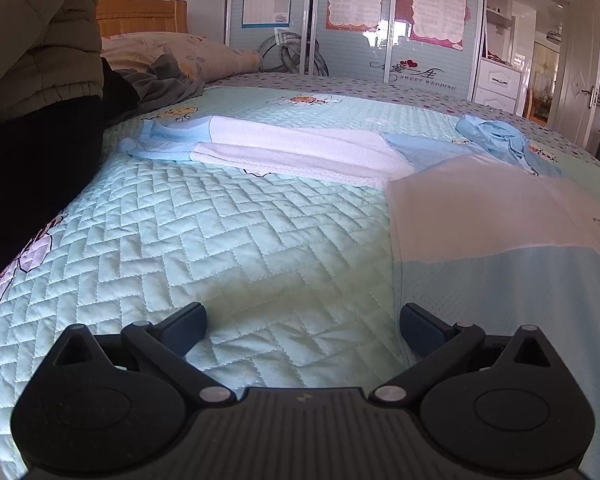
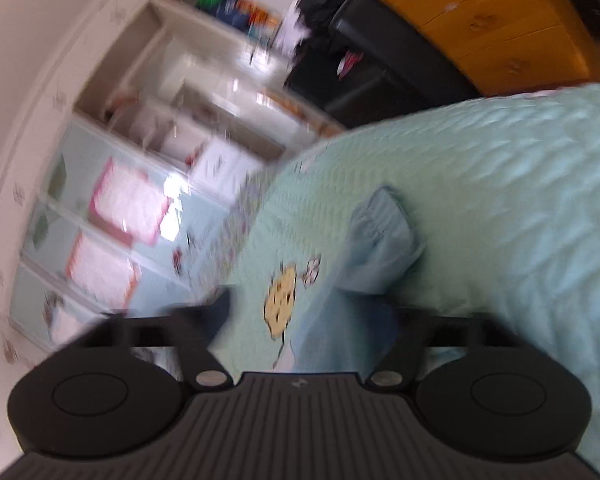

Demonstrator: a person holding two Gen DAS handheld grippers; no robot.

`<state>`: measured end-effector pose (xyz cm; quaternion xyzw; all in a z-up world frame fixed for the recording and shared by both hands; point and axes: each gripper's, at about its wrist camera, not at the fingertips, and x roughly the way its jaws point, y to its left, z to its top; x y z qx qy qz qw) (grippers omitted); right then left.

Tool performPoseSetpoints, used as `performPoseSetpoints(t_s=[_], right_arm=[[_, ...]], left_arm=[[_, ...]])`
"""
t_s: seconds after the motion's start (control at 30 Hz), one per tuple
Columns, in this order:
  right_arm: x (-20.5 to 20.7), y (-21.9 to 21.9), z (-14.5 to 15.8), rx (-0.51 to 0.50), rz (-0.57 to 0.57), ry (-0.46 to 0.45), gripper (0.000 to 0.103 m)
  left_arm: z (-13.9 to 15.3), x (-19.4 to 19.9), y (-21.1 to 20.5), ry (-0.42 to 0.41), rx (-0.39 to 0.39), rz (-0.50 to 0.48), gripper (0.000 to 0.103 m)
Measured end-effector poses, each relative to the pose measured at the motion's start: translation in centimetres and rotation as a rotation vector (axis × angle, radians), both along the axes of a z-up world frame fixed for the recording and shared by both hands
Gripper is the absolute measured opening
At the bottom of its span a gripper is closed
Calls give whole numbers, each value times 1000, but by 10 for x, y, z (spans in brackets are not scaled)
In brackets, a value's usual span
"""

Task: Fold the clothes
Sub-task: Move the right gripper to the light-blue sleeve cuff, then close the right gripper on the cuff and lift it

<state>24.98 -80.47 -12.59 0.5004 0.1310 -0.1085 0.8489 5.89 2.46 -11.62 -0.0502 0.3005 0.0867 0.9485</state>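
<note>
A white and light-blue garment (image 1: 292, 148) lies flat across the mint quilted bed (image 1: 220, 240). Another white and blue piece (image 1: 500, 240) lies near at the right, its edge beside my left gripper's right finger. My left gripper (image 1: 304, 320) hovers low over the quilt, open, nothing between its fingers. A crumpled blue cloth (image 1: 496, 136) lies further back. The right wrist view is blurred and rolled sideways. There my right gripper (image 2: 312, 312) stands open, with a light-blue sleeve (image 2: 380, 240) running from ahead down between the fingers; whether the pads touch it I cannot tell.
A person in an olive padded jacket (image 1: 32, 40) sits at the bed's left edge. A pillow (image 1: 172, 52) and grey clothes (image 1: 160, 80) lie at the headboard. A mirrored wardrobe (image 1: 352, 40) stands behind the bed. Wooden drawers (image 2: 480, 20) and a black box (image 2: 372, 60) stand beyond it.
</note>
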Motion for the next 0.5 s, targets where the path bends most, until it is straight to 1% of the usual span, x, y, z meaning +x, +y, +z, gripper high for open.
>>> performPoseSetpoints(t_s=[0.03, 0.07, 0.17, 0.23, 0.4, 0.5], right_arm=[[5, 1, 3, -8, 24, 29, 3], [6, 5, 6, -30, 33, 49, 3], [4, 19, 18, -140, 39, 83, 3], [0, 25, 25, -185, 34, 88, 3], [-5, 25, 47, -207, 36, 56, 3], [-10, 22, 54, -222, 21, 56, 3]], left_arm=[[0, 0, 0, -1, -1, 0, 102], [0, 0, 1, -1, -2, 0, 102], [0, 0, 1, -4, -7, -1, 102], [0, 0, 2, -4, -10, -1, 102], [0, 0, 3, -9, -19, -1, 102], [0, 0, 3, -10, -20, -1, 102]])
